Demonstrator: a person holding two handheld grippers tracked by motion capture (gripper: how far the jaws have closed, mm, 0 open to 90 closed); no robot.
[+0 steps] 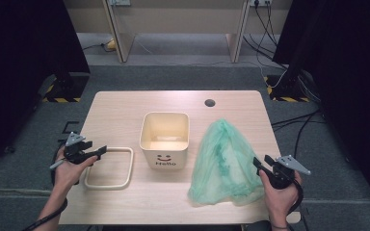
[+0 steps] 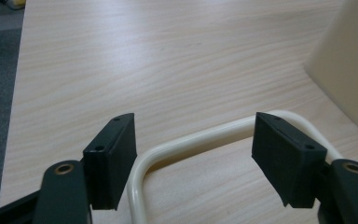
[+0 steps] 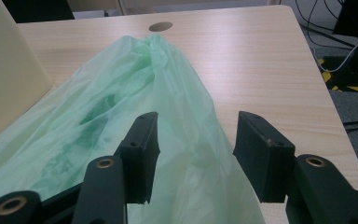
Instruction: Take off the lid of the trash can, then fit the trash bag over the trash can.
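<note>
Left gripper hangs over the near left part of the table, its jaws parted wide above the cream frame, a rounded rectangular ring lying flat on the wood; in the left gripper view the frame's corner runs between the two pads, which stand clear of it on either side and press on nothing. Right gripper sits at the near right, also released, its jaws spread at the edge of the green plastic bag; in the right gripper view the thin, crumpled film lies between and in front of the pads, and whether it brushes them I cannot tell. That bag is heaped loosely on the right half of the table, peaked toward the far side. Between bag and frame stands a cream square bin, upright, open-topped, with a smiling face and the word Hello on its near wall; the frame lies just beside it, the bag's edge near its other side. All rest on a pale wood-grain table with rounded corners and a round cable hole near its far edge. Around it is grey carpet, dark curtains at both sides, yellow-and-black striped stand bases, and black cables trailing on the floor at the right.
</note>
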